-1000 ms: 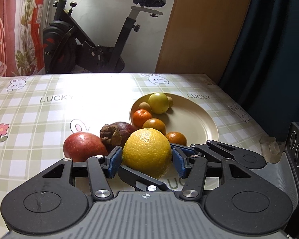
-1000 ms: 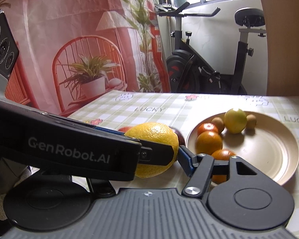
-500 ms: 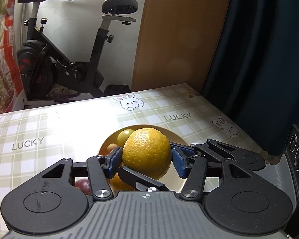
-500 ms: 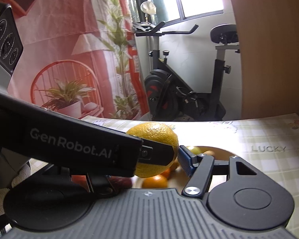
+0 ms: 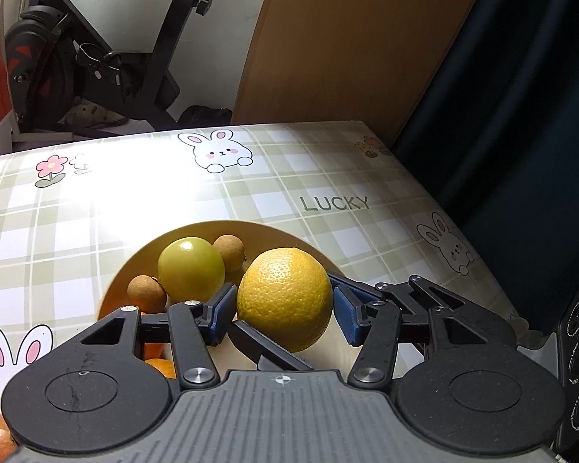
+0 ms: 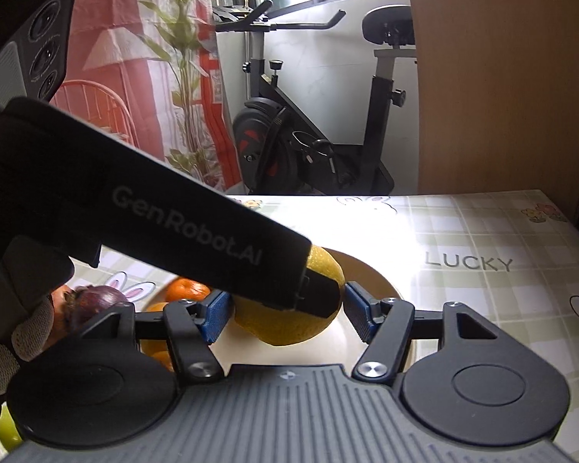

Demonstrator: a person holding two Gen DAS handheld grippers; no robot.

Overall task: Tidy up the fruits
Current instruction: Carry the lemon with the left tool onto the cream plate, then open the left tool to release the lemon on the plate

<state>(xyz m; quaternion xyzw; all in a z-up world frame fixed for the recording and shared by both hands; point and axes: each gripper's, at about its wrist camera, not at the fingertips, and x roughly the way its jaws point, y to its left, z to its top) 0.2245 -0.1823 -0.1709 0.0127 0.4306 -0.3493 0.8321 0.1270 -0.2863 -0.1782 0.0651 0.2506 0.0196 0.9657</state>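
Currently my left gripper [image 5: 285,310] grasps the large orange [image 5: 285,299] above the plate [image 5: 227,231]. My right gripper [image 6: 285,314] stands released, jaws flanking that orange without contact.

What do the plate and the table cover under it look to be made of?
The round tan plate looks like glazed ceramic or melamine: smooth, even colour, soft sheen; the pictures cannot say which. The green-checked table cover printed with rabbits and "LUCKY" looks like wipe-clean vinyl or oilcloth: it lies flat and throws strong window glare.
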